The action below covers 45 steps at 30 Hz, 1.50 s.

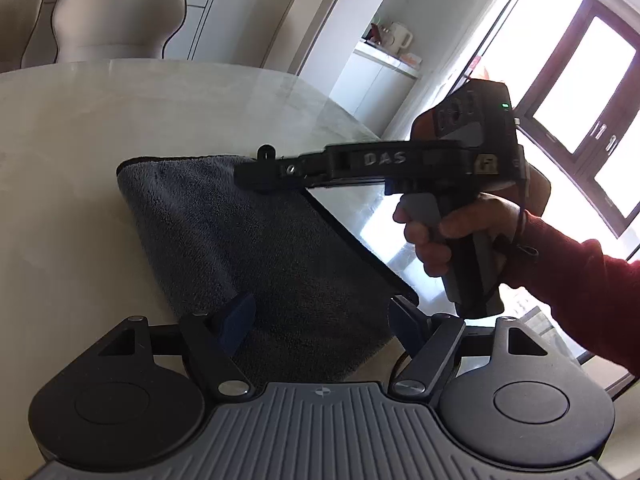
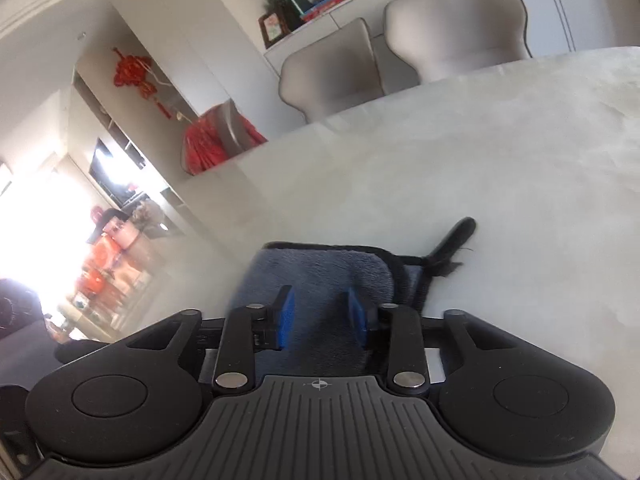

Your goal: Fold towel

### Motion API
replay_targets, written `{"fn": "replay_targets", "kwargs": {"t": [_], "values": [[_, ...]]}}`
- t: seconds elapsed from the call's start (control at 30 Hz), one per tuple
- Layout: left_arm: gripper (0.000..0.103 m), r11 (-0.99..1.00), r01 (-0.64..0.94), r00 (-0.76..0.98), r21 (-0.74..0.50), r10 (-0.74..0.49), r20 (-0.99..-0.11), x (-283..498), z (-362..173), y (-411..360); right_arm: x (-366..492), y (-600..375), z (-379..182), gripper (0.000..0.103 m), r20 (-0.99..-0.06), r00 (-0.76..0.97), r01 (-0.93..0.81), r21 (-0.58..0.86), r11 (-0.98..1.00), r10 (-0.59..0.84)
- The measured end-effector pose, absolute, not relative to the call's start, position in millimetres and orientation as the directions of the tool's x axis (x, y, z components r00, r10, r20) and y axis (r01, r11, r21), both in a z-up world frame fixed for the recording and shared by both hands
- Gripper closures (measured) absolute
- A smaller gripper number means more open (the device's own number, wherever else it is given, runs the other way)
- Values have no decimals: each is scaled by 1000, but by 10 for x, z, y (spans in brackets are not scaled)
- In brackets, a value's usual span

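A grey fluffy towel [image 1: 256, 248] with dark edging lies folded on the pale marble table [image 1: 80, 160]. My left gripper [image 1: 320, 324] is open, its blue pads wide apart just above the towel's near end. My right gripper, seen from the side in the left wrist view [image 1: 264, 160], reaches over the towel's far right corner. In the right wrist view the right gripper [image 2: 322, 316] is open, its blue pads apart over the towel [image 2: 320, 272], with nothing held. A black hanging loop [image 2: 452, 240] sticks out from the towel's corner.
Two beige chairs [image 2: 400, 52] stand at the table's far side. The table edge [image 1: 344, 116] curves away to the right, with a window and a white cabinet beyond. A red garment [image 2: 208, 144] hangs on a chair past the table's left end.
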<state>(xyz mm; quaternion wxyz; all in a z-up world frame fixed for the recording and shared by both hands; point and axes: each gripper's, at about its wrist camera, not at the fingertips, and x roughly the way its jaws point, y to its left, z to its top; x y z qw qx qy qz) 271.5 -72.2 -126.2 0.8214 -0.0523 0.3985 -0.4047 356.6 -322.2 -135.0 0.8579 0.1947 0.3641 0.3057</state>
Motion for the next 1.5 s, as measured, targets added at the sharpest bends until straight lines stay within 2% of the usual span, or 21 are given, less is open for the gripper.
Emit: {"fn": "replay_targets", "kwargs": {"t": [0.07, 0.13, 0.23, 0.33, 0.43, 0.5, 0.57, 0.6, 0.67, 0.8, 1.03, 1.17, 1.37, 1.5], "values": [[26, 672, 619, 356, -407, -702, -617, 2718, -1237, -723, 3550, -3266, -1330, 79, -504, 560, -363, 565, 741, 658], [26, 665, 627, 358, -407, -709, -607, 2676, -1167, -739, 3496, -3217, -1293, 68, -515, 556, -388, 533, 752, 652], [22, 648, 653, 333, -392, -710, -620, 2580, -1179, -818, 3418, -3131, -1283, 69, -548, 560, -411, 467, 782, 622], [22, 669, 659, 355, -343, -679, -643, 2525, -1260, -884, 3369, -3133, -1249, 68, -546, 578, -381, 476, 793, 606], [22, 696, 642, 376, -323, -652, -658, 2495, -1162, -920, 3189, -3110, -1021, 67, -575, 619, -356, 401, 844, 535], [22, 720, 626, 420, -299, -634, -649, 2432, -1033, -875, 3029, -3091, -893, 60, -605, 636, -330, 348, 877, 479], [20, 753, 599, 464, -274, -605, -647, 2371, -930, -835, 2806, -3082, -791, 39, -637, 647, -293, 300, 908, 419], [19, 776, 571, 488, -268, -584, -649, 2329, -877, -798, 2695, -3076, -751, 34, -653, 650, -272, 279, 921, 389], [16, 808, 520, 518, -277, -556, -650, 2255, -805, -738, 2486, -3056, -700, 13, -678, 655, -230, 243, 942, 335], [15, 854, 450, 557, -262, -498, -665, 2061, -709, -693, 2036, -2980, -618, 1, -726, 647, -152, 179, 972, 235], [13, 933, 318, 628, -167, -339, -700, 1661, -493, -658, 1421, -2821, -522, 1, -773, 631, -73, 28, 997, 68], [13, 947, 262, 642, -185, -314, -700, 1462, -386, -616, 1179, -2753, -429, 1, -772, 633, -29, 39, 999, 48], [12, 970, 221, 686, -104, -230, -690, 1162, -250, -634, 928, -2638, -284, 1, -748, 663, 5, 35, 999, 23], [12, 978, 187, 702, -95, -201, -683, 988, -184, -611, 852, -2572, -213, 1, -737, 676, 15, 2, 1000, -9]]}}
